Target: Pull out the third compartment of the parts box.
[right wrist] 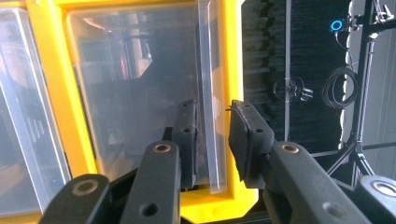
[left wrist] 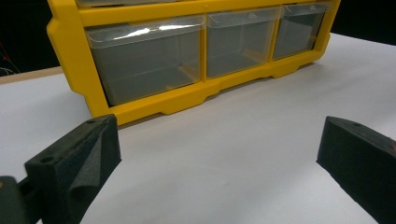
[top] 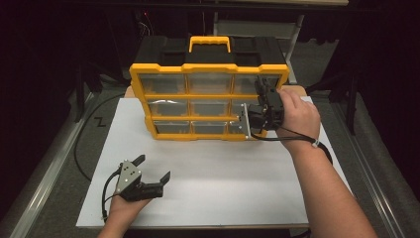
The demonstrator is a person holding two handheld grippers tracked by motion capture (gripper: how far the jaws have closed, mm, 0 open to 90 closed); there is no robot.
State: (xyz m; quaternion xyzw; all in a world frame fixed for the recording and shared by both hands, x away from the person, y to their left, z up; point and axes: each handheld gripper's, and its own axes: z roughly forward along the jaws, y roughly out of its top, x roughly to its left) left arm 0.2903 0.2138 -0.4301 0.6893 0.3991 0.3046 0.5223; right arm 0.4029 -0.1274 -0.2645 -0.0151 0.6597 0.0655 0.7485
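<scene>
A yellow and black organizer (top: 208, 96) with clear drawers stands at the back of the white board. My right gripper (top: 250, 121) is at its right column, low down, shut on the edge of a clear drawer (top: 243, 119) that sticks out a little. In the right gripper view the two pads (right wrist: 189, 135) squeeze the drawer's clear edge (right wrist: 211, 93), next to the yellow frame (right wrist: 233, 70). My left gripper (top: 153, 167) rests open near the front left of the board. It holds nothing and faces the organizer's bottom row of drawers (left wrist: 144, 60).
The white board (top: 223, 173) lies between the organizer and the table's front edge. A yellow carry handle (top: 209, 42) tops the organizer. Black cables (top: 81, 148) run along the left side. A tripod (right wrist: 359, 116) and coiled cables stand beyond the organizer on the right.
</scene>
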